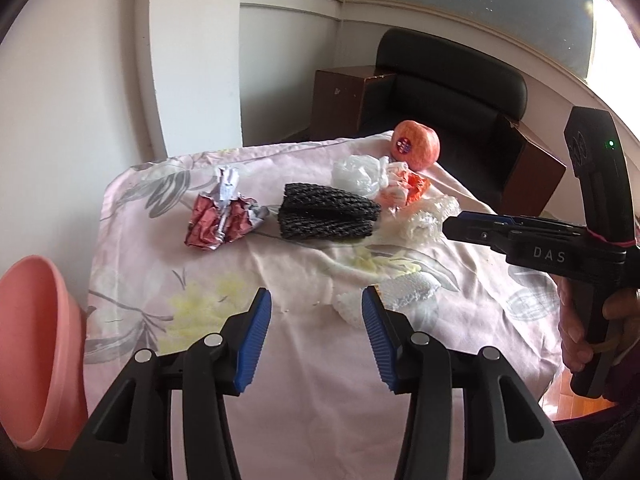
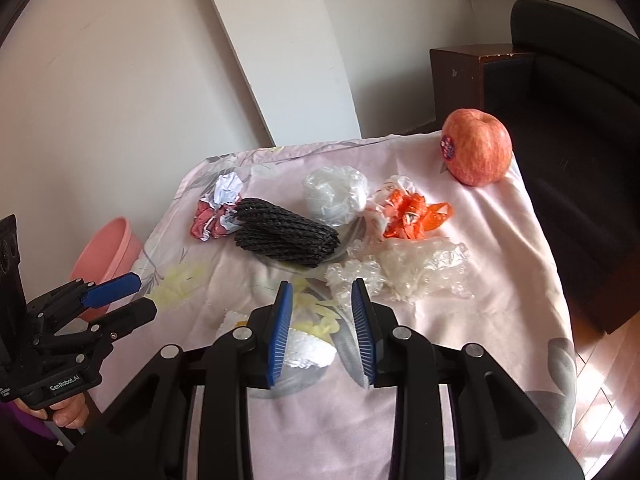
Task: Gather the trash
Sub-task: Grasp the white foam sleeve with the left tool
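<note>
The trash lies scattered over the middle of the tabletop (image 2: pixel 500 240), which is draped in a pale floral cloth. Nearest is a white foam net (image 2: pixel 308 350), seen low in the centre of the right wrist view, directly under the right gripper (image 2: pixel 322 292); that gripper's jaws stand partly apart with nothing pressed between the pads. The left gripper (image 1: pixel 316 300) is held open and empty too, the foam net (image 1: pixel 404 292) just off its right pad.

The step in hand is judged to be a first pick, the foam net being the likely target. It would be taken best by lowering the pads on either side of its bulk and closing gently (foam springs back and can slip), without pinching the cloth beneath.

Further out lie a black foam net (image 2: pixel 286 236), a crumpled red-and-silver wrapper (image 2: pixel 218 216), a white plastic wad (image 2: pixel 336 196), an orange-and-white bag (image 2: pixel 412 212) and clear bubble wrap (image 2: pixel 412 272). The pink bin (image 1: pixel 36 356), at the lower left of the left wrist view, stands off the tabletop's edge. An apple (image 2: pixel 478 152) at the upper right is probably not trash and is best left alone. The loose folds of cloth may snag.
</note>
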Action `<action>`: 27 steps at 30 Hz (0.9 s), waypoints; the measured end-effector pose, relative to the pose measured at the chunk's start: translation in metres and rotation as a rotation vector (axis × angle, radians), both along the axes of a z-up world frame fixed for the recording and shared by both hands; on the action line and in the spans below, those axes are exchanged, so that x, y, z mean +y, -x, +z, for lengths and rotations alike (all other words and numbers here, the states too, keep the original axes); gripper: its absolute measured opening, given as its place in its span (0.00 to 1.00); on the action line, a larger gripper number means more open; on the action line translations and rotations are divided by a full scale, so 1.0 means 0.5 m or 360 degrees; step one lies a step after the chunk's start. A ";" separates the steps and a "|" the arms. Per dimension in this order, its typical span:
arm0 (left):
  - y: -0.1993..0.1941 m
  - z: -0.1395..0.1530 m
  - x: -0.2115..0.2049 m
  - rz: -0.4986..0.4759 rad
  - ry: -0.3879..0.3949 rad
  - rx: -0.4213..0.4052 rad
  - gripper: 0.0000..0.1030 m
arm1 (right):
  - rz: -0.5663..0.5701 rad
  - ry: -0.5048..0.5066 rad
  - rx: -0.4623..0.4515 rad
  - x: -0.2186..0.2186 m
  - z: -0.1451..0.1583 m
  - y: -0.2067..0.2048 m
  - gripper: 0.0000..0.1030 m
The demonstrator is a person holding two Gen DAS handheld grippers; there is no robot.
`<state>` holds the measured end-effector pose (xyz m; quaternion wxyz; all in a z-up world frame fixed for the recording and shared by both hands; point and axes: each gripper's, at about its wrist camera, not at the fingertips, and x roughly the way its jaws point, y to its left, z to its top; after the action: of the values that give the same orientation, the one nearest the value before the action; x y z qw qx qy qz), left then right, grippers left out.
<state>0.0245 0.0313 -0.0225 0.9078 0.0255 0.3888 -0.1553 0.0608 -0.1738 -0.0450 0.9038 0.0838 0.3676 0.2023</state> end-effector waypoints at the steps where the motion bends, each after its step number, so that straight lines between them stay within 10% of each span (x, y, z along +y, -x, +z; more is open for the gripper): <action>1: -0.003 -0.004 -0.005 -0.0033 0.0010 0.0021 0.46 | -0.0008 0.0001 0.0007 -0.006 -0.002 0.001 0.30; 27: -0.131 -0.092 -0.092 -0.0798 0.0009 0.0350 0.56 | -0.0179 0.0015 0.0039 -0.093 -0.010 -0.012 0.30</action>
<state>0.0900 -0.0148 -0.0683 0.7933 0.1016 0.4663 -0.3781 0.0670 -0.2203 -0.0502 0.9096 0.1023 0.3742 0.1484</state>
